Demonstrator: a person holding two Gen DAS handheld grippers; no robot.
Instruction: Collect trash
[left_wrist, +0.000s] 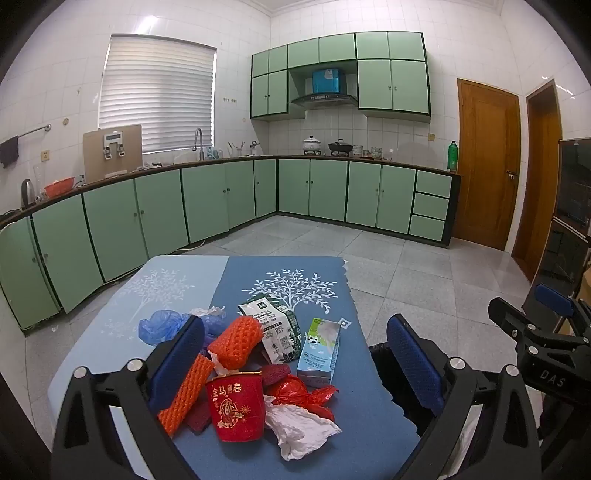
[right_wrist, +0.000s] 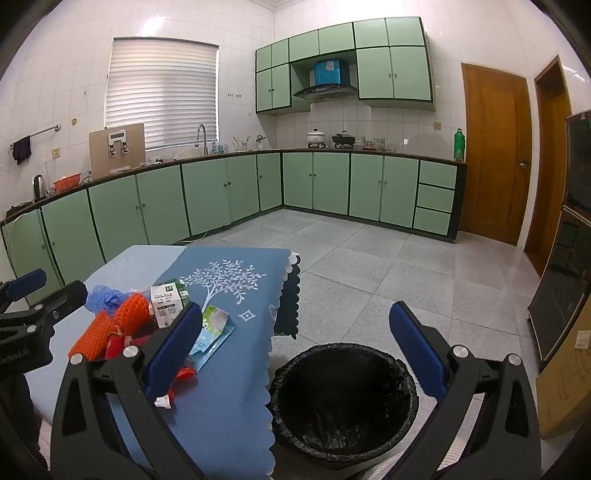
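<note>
From the left wrist view, I see my left gripper (left_wrist: 295, 363) with its jaws spread wide and nothing between them. It hovers over the trash pile on the blue table (left_wrist: 236, 280). The pile sits in the near half of the table; the far half is bare, and the right edge, with its scalloped cloth, is close to the pile. I count two orange foam nets (left_wrist: 236, 341), one red paper cup (left_wrist: 236, 406) standing upright, one white tissue (left_wrist: 301, 430), one red plastic bag (left_wrist: 299, 393), one milk carton (left_wrist: 319, 350) lying flat, one green snack packet (left_wrist: 275, 325) and one blue plastic bag (left_wrist: 162, 326). My right gripper (left_wrist: 546, 332) shows at the right, beyond the table edge.

From the right wrist view, my right gripper (right_wrist: 295, 349) is also spread wide and holds nothing. It is above the black lined bin (right_wrist: 345, 402), which stands on the floor just beside the table's right edge (right_wrist: 273, 406). One bin only. The tiled floor (right_wrist: 369, 258) beyond it is open up to the cabinets.
</note>
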